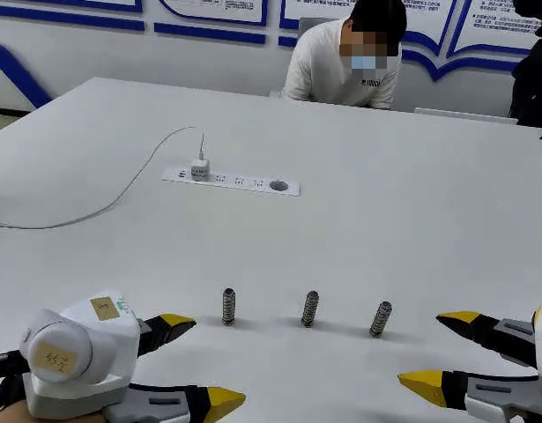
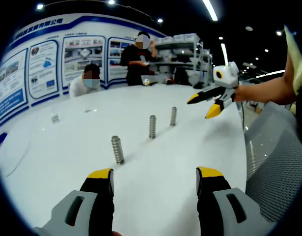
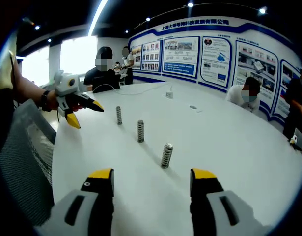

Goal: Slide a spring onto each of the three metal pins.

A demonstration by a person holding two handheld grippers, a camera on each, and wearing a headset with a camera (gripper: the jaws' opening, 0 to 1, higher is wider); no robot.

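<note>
Three metal pins stand in a row on the white table, each with a spring around it: the left pin (image 1: pixel 228 306), the middle pin (image 1: pixel 310 308) and the right pin (image 1: pixel 381 318). My left gripper (image 1: pixel 200 363) is at the lower left, open and holding nothing, short of the left pin (image 2: pixel 117 149). My right gripper (image 1: pixel 438 351) is at the lower right, open and holding nothing, near the right pin (image 3: pixel 166 155). Each gripper also shows in the other's view: the right gripper (image 2: pixel 202 104) and the left gripper (image 3: pixel 84 113).
A white power strip (image 1: pixel 231 181) with a plugged charger and a trailing cable (image 1: pixel 121 196) lies further back on the table. A person (image 1: pixel 348 57) sits at the far edge. Another person stands at the far right. A mesh chair back (image 2: pixel 273 167) is beside me.
</note>
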